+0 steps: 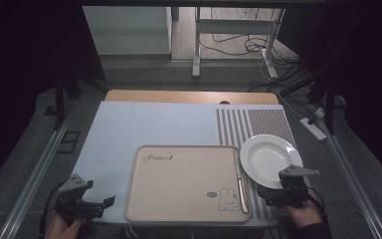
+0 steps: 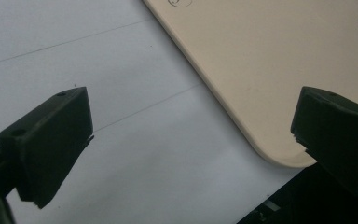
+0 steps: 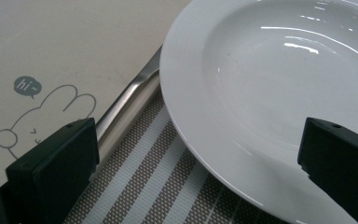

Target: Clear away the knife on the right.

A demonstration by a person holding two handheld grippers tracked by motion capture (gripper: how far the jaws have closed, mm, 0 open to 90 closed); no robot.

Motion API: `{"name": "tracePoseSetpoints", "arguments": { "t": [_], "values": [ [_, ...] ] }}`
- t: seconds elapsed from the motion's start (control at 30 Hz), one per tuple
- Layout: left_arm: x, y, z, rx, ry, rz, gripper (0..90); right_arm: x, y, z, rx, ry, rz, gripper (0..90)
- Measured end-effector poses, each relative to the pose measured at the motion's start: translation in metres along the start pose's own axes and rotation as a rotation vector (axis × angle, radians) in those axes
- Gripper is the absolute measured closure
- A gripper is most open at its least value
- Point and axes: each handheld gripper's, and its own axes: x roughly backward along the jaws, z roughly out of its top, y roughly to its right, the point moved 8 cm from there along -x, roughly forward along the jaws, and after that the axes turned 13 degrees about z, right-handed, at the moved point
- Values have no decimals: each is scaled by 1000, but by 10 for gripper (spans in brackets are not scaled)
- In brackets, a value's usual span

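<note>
1. Seen from the high view: a table [image 1: 149, 124] under a pale blue mat, with a striped placemat [image 1: 258, 124] over the right part.
2. Lying at lower centre of that frame: a beige tray [image 1: 186, 181] with a rabbit drawing [image 1: 227, 199] in its lower right corner and script lettering at its upper left.
3. Resting along the tray's right edge: a slim metal utensil [image 1: 240, 186], handle steel-coloured; kind of utensil too small to tell.
4. Sitting on the striped placemat just right of the tray: a white plate [image 1: 268, 159], empty and glossy.
5. Held at lower left of the high view, well apart from the tray's left edge: left gripper [image 1: 99, 205], released, jaws spread wide, nothing between them.
6. In the left gripper view: left gripper [image 2: 191, 135] hanging over bare blue mat, the tray's rounded corner [image 2: 270, 154] reaching in between the jaws from the upper right, close to the right-hand jaw.
7. Held at lower right of the high view, just below the plate's lower rim: right gripper [image 1: 273, 191], also released and wide open, grasping nothing.
8. In the right gripper view: right gripper [image 3: 198, 154] aimed at the plate [image 3: 261, 93], whose rim fills the right and centre of the frame between the jaws; contact with either jaw not clear.
9. Visible left of the plate in that view: the utensil handle [image 3: 130, 95], touching or just under the plate rim, then the tray with the rabbit [image 3: 42, 116] and a "hi~" bubble.
</note>
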Motion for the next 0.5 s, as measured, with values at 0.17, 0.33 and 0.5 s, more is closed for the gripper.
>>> {"name": "tracePoseSetpoints", "arguments": {
  "t": [0.17,0.33,0.5],
  "values": [
    [0,0,0,-8,-1,6,0,5,0,-2,-6,9,-16,0],
    [0,0,0,-7,-1,9,0,11,1,-5,-12,15,-44,0],
    [0,-1,0,2,-1,8,0,17,3,-10,-42,16,-65,0]
  ]
}}
